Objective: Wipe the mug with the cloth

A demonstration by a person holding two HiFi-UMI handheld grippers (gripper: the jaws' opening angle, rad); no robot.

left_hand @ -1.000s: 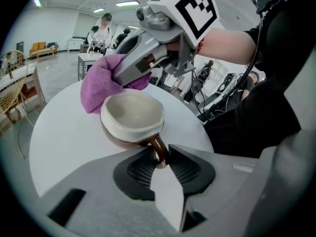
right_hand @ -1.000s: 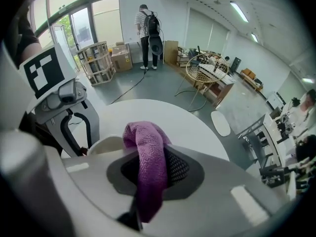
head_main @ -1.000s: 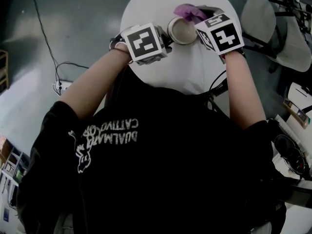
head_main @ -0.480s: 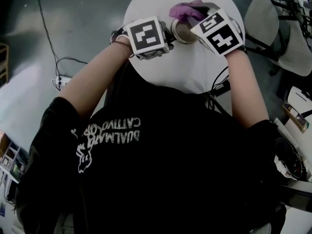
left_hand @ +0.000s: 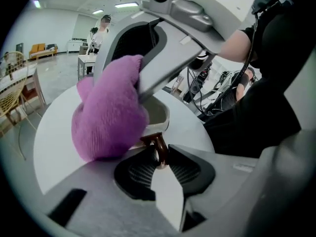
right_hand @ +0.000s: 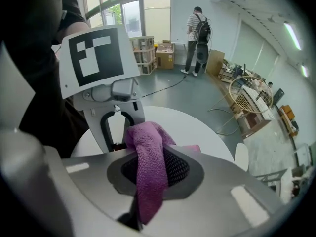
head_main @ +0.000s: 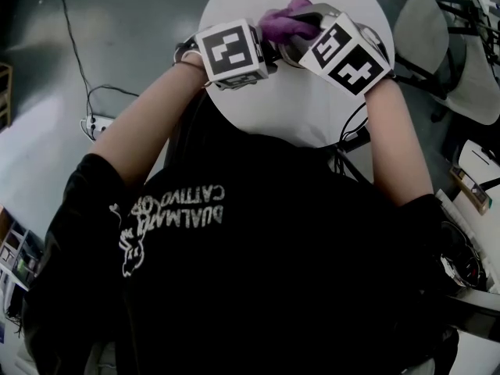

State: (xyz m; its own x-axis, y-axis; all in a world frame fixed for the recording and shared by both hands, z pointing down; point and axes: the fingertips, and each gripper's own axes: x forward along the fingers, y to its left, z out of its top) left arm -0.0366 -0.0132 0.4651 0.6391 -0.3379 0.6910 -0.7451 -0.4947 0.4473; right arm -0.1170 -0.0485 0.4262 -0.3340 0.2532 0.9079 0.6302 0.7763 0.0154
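On the round white table [head_main: 234, 2], a pale mug [left_hand: 159, 116] is held by its brown handle [left_hand: 158, 146], with my left gripper [left_hand: 159, 157] shut on that handle. The purple cloth [left_hand: 107, 118] is bunched against the mug's rim and side. My right gripper [right_hand: 153, 168] is shut on the cloth [right_hand: 150, 162], which hangs out between its jaws. In the head view the cloth [head_main: 283, 22] lies over the mug's mouth, between the left gripper [head_main: 269, 53] and the right gripper [head_main: 303, 36]. The mug itself is mostly hidden there.
Grey chairs [head_main: 426, 22] stand to the right of the table. A power strip with a cable [head_main: 92, 123] lies on the floor at the left. A wicker chair [right_hand: 249, 100] and a person [right_hand: 196, 31] are far off in the room.
The right gripper has carried the cloth leftward over the mug. The mug's open mouth, visible before, is now covered. The left gripper has barely moved.
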